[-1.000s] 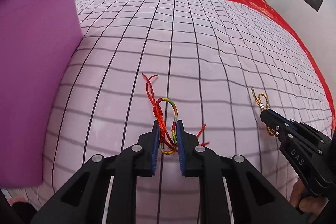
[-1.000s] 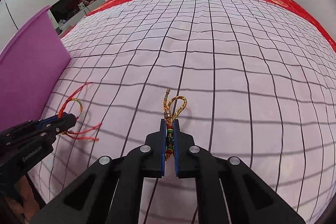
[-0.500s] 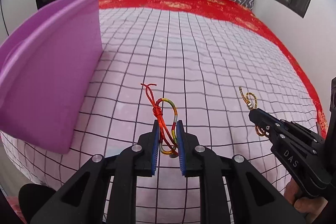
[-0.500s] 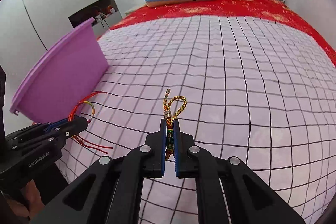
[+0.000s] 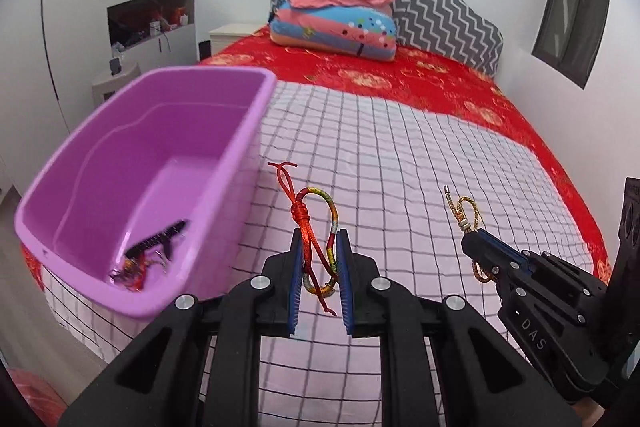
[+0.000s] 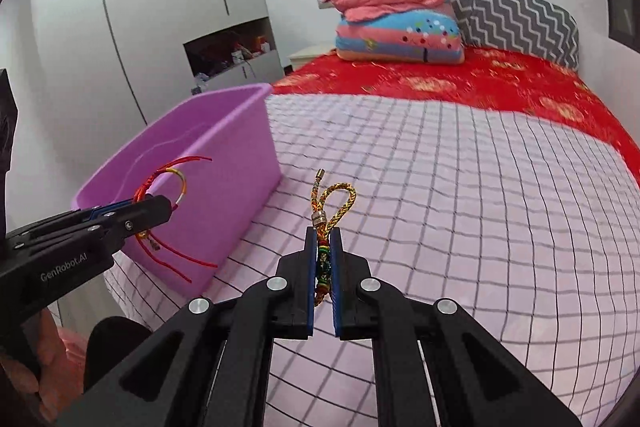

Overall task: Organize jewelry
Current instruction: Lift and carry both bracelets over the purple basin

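Bracelets are in both claws, lifted clear of the bed (image 5: 400, 155). The left claw (image 5: 319, 263) is narrowed on a red cord bracelet (image 5: 316, 239), gripped mid-loop with its knot and tails sticking up and loose red ends hanging below. The right claw (image 6: 324, 259) is pinched nearly closed on a gold braid bracelet (image 6: 334, 201), whose loop and metal tip stand above the pads (image 6: 335, 267). A purple bin (image 5: 240, 163) sits on the bed's left side, beside the left claw; from the left view the claw looks short of the rim rather than over it, though depth is hard to judge. The main risk, as I judge it, is letting go too early: a light cord would land on the checked sheet or slide down the outer wall. The dangling red tails could also snag on the rim or cling to the ridged pads after opening, so the piece hangs instead of falling. The two claws are near each other, and crowding toward the same opening could tangle the cords. Inside the bin, at its near corner, lie a dark strip-like piece (image 5: 158, 239) and a small heap of reddish cords (image 5: 132, 271); the details are too small to make out.
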`<state>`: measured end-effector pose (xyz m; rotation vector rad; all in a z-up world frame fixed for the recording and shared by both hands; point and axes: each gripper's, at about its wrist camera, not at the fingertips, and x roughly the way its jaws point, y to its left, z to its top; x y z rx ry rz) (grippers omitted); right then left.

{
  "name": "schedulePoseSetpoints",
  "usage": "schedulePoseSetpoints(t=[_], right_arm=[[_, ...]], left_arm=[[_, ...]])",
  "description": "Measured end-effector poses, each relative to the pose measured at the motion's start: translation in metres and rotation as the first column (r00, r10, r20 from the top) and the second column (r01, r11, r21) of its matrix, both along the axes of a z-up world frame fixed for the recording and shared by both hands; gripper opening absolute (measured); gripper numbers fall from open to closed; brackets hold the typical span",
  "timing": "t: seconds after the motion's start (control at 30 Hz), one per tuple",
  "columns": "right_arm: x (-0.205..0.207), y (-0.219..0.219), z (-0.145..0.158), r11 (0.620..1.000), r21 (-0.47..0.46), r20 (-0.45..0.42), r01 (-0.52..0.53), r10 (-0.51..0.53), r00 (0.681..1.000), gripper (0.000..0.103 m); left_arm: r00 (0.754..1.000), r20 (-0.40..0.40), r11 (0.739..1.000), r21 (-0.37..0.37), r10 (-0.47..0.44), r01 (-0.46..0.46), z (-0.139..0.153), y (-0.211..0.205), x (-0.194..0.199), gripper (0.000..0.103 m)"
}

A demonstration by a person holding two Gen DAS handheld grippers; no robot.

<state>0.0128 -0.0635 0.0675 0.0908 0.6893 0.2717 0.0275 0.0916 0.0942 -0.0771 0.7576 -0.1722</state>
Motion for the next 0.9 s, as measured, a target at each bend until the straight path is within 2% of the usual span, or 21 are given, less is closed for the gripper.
schedulePoseSetpoints(t=[0.23,0.5,0.67,0.8,0.9], right_arm=[[0.020,0.050,0.033,0.996,0.005,0.059,-0.094,0.093,0.994,0.007],[0.056,0.126,0.052,0.976,-0.002,0.070,-0.216,0.216,0.974,0.007],[0.086,0.169,0.042,0.961,0.000,0.019,-0.277,0.277,0.961,0.006],[0.099,0.194,0.033,0.951,-0.020,-0.016,-0.309,0.309,0.951,0.007],[0.109,0.208,0.022,0.943,-0.044,-0.045,-0.330,0.328,0.944,0.007]], left_arm=[[0.996,0.041,0.996,0.002,0.084,-0.084,0.026,0.055,0.015,0.016],[0.981,0.066,0.983,0.019,0.184,-0.185,0.031,0.114,0.031,0.016],[0.973,0.030,0.972,0.032,0.230,-0.231,0.014,0.142,0.050,0.017],[0.964,-0.033,0.964,0.002,0.265,-0.265,-0.008,0.161,0.064,0.017],[0.959,-0.058,0.960,0.005,0.278,-0.279,-0.019,0.170,0.070,0.017]])
